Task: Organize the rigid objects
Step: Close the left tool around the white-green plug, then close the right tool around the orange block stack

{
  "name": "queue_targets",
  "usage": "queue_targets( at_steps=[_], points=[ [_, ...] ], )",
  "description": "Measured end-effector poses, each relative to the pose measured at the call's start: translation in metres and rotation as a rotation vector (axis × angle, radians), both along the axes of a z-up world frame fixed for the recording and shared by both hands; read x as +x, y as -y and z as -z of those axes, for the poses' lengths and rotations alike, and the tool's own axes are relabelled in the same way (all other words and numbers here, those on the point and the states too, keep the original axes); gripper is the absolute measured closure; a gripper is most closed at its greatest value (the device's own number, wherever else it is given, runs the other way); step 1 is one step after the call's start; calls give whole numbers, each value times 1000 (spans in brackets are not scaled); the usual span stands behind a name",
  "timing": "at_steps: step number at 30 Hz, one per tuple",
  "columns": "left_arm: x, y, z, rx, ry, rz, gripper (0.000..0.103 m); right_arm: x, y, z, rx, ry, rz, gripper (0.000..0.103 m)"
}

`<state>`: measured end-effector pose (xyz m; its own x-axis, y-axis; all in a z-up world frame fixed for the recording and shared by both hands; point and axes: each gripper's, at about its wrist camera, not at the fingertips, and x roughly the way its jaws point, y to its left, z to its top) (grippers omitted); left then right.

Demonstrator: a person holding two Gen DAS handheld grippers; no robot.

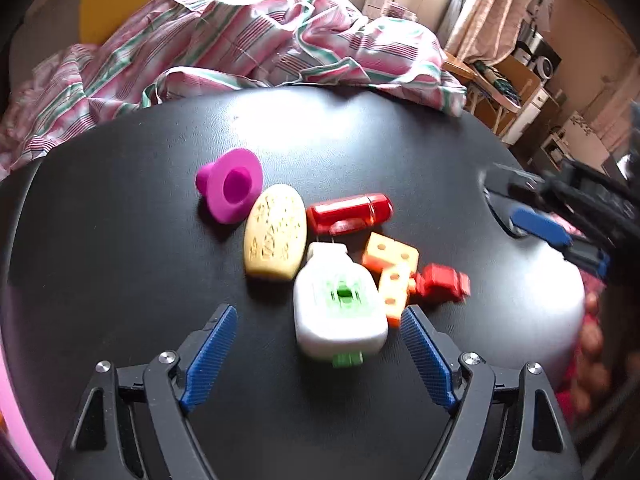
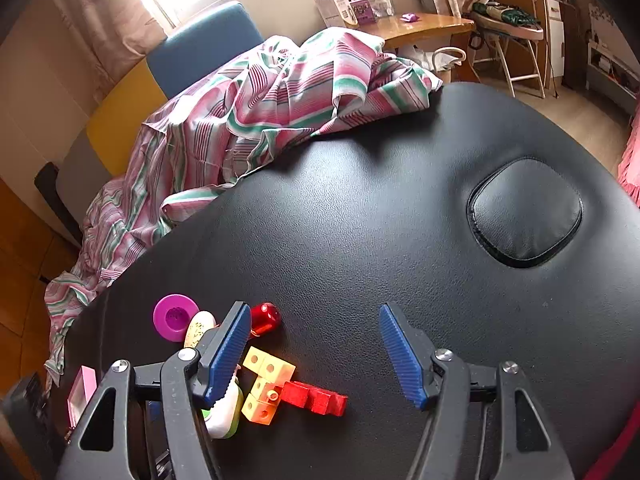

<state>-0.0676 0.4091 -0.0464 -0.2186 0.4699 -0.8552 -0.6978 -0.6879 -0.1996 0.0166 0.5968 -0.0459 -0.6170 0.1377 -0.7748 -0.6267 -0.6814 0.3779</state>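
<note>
On the black padded surface [image 1: 140,220] a small cluster of toys lies together, taken here around the white bottle with green clip [image 1: 339,307]. Touching its far left side lies a cream oval piece [image 1: 275,233]; beyond that, a magenta cup [image 1: 231,184]. Behind the bottle sits a red cylinder [image 1: 349,211]; just right of it, orange holed blocks [image 1: 394,270] and red blocks [image 1: 440,283]. The left tool [image 1: 318,350] hangs spread wide around the bottle's near end, gripping nothing. The right tool [image 2: 316,354] stands apart and empty, right of the blocks.
</note>
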Motion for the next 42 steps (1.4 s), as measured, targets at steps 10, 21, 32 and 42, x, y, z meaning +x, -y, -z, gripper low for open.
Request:
queue_targets(
  at_steps=[10,21,32,42],
  points=[
    [-9,-4,30,-27,50,5,51,-7,2,8,-5,39,-22,35],
    [31,94,29,15,-16,-66,51,-27,15,25,-88,69,-145,35],
    [50,148,28,41,-55,-149,51,-60,52,50,-22,212,-326,35],
    [51,149,29,38,-63,-151,51,-77,100,68,161,325,-530,72]
  ],
)
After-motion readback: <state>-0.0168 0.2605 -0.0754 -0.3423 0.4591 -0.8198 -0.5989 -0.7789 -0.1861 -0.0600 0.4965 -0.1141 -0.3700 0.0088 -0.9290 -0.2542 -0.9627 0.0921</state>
